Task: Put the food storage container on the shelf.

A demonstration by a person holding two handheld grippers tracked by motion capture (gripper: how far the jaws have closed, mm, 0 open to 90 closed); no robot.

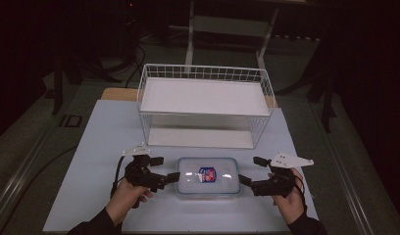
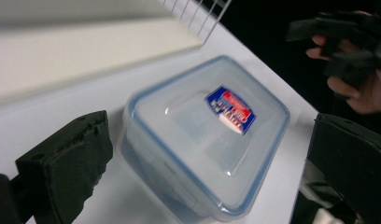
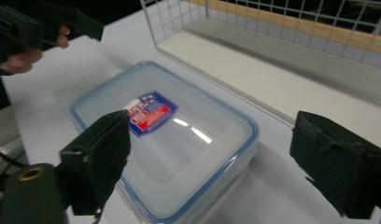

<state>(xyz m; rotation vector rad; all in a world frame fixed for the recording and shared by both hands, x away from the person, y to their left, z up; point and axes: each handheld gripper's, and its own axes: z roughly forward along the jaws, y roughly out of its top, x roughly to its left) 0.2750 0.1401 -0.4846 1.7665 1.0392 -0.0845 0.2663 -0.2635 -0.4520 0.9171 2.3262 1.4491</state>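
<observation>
1. Lower centre of the high view: a clear plastic food box (image 1: 207,176) with a blue-sealed lid and a red-and-blue label sits flat on the pale table mat (image 1: 95,147), lid on.
2. The left gripper (image 1: 164,171) is at the box's left end, jaws spread wide. In the left gripper view its pads (image 2: 67,163) stand either side of the near corner with a gap showing, nothing gripped.
3. The right gripper (image 1: 251,174) mirrors it at the right end. In its own view the jaws straddle the box corner, pads (image 3: 102,154) clear of the plastic. Wide apart, holding nothing.
4. Contents? The lid is cloudy and glare sits on it; a reddish hint low at the front edge, but I cannot tell what is inside.
5. Upper centre: a white wire basket (image 1: 206,73) with a white shelf panel across its upper level and another white sheet on the floor below, no goods on either.
6. Progress, as I read it: early. The box is not lifted, and not in the basket. Left to do, seemingly: close both sets of jaws on the ends, raise it level, carry it up-frame.
</observation>
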